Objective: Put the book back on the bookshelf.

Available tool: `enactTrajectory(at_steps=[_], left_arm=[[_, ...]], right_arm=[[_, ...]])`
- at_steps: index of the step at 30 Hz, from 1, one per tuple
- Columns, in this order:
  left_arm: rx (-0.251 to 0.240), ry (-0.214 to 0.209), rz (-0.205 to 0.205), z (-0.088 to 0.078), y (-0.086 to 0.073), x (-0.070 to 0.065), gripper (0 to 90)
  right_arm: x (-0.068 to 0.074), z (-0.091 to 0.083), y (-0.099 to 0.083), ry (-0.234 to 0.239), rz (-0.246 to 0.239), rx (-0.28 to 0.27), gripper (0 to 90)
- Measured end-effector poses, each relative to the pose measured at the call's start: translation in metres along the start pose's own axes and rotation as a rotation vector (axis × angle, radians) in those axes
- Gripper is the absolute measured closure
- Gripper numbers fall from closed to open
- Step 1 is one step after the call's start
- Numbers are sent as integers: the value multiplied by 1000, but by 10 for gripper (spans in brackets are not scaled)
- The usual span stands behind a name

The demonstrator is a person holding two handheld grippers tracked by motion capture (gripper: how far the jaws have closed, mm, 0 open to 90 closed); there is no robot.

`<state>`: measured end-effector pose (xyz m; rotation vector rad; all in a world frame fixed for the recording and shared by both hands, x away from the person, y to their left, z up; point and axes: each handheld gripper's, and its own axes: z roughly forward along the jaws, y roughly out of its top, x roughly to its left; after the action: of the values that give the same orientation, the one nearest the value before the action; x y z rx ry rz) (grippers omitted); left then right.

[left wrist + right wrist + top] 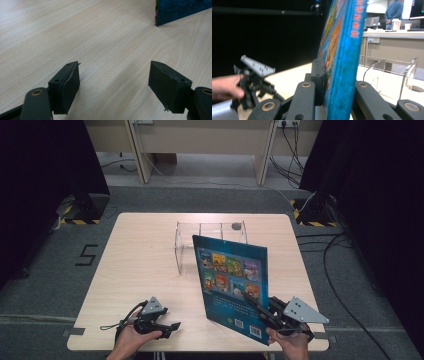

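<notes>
Right gripper (260, 307) clamped on lower edge of book (231, 282), holding it upright, tilted, just in front of clear rack (210, 240); likely so book can slide spine-first between rack's dividers; left gripper (167, 326) left of book, well apart from rack, jaws parted over bare table (135, 260), nothing between; seemingly waiting to steady book.

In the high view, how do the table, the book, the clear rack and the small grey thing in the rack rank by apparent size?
1. Table
2. Book
3. Clear rack, though it sits farther off
4. Small grey thing
</notes>
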<state>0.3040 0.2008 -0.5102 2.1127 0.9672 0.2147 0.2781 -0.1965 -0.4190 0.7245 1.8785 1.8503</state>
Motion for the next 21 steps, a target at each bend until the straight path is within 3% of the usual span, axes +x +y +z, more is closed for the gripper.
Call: enactTrajectory(at_steps=[1,2,4,6,9,17,19,21], left_arm=[[-3,-2,2,0,0,0,246],[-1,-4,6,0,0,0,247],[-8,-4,2,0,0,-1,248],[-8,-7,4,0,0,-1,249],[-7,-9,7,0,0,-1,250],[6,-12,14,1,-1,-1,250],[10,-11,14,1,-1,-1,250],[12,-10,12,1,-1,0,250]], right_arm=[[0,0,0,0,0,0,792],[1,-9,-1,19,-36,50,788],[2,-13,-3,21,-35,58,787],[4,-21,-5,31,-49,125,781],[4,-25,-10,23,-57,163,773],[3,-26,-15,11,-122,176,755],[5,-25,-14,-4,-159,177,762],[5,-24,-14,-15,-148,175,780]])
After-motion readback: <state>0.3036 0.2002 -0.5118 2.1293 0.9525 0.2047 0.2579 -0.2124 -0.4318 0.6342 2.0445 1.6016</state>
